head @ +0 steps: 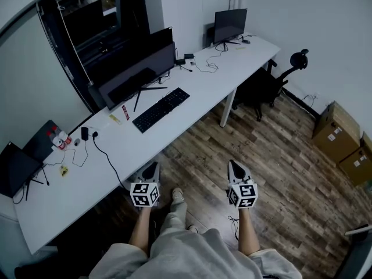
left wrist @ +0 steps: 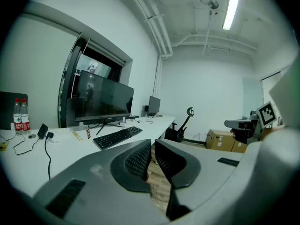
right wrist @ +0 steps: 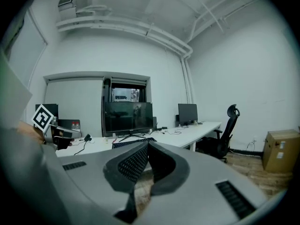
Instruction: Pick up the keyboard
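A black keyboard lies on the long white desk in front of a large dark monitor; the left gripper view has the keyboard to the left of its jaws, and the right gripper view catches only the keyboard's edge just above its jaws. My left gripper hangs at the desk's near edge, shut and empty, well short of the keyboard. My right gripper is over the wooden floor, to the right of the left one; its jaws are together with nothing between them.
A black cable runs across the desk near the left gripper. Two bottles and a laptop sit at the desk's left end, a second monitor at the far end. An office chair and cardboard boxes stand on the floor.
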Motion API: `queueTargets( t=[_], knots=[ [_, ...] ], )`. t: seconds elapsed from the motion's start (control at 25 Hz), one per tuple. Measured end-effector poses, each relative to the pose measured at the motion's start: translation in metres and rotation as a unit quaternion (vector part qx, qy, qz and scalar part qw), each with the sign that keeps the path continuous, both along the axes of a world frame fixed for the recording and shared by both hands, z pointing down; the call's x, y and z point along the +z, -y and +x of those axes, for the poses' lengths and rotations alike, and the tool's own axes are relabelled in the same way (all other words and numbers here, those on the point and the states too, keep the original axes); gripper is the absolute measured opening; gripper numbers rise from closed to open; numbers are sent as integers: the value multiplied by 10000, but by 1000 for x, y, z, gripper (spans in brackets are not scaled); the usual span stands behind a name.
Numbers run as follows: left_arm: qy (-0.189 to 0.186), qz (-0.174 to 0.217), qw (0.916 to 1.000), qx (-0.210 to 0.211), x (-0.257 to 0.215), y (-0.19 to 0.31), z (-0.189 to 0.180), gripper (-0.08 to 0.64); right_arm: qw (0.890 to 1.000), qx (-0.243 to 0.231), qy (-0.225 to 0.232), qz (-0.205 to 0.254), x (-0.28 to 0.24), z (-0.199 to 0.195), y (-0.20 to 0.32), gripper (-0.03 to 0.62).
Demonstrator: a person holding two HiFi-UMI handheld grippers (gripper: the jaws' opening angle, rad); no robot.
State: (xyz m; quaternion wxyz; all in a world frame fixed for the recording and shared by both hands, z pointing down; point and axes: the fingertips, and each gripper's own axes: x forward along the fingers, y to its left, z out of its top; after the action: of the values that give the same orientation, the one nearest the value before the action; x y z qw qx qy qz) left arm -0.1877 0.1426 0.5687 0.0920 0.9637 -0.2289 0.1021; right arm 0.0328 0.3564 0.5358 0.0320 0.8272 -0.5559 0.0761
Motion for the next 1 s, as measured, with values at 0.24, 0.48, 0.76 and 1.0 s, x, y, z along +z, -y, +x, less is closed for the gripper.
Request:
queueTargets(
  t=[0.24,0.48,0.76,1.0],
  knots=[
    [-52,-14,10000,80,3,21,30,35,10000,40,-5,-12,3,25,21,2],
    [-63,-22,9999,120,6,58,63,35,9999,58,-79,-73,4,53,55,2],
    [-84,-62,9996,256,3,114,109,35,9997,159,-91,-139,-2,92,106,2],
    [-155,-82,9991,398,-7,166,152,35,9993,279,-179,-147,-15,126,153,2]
  ],
)
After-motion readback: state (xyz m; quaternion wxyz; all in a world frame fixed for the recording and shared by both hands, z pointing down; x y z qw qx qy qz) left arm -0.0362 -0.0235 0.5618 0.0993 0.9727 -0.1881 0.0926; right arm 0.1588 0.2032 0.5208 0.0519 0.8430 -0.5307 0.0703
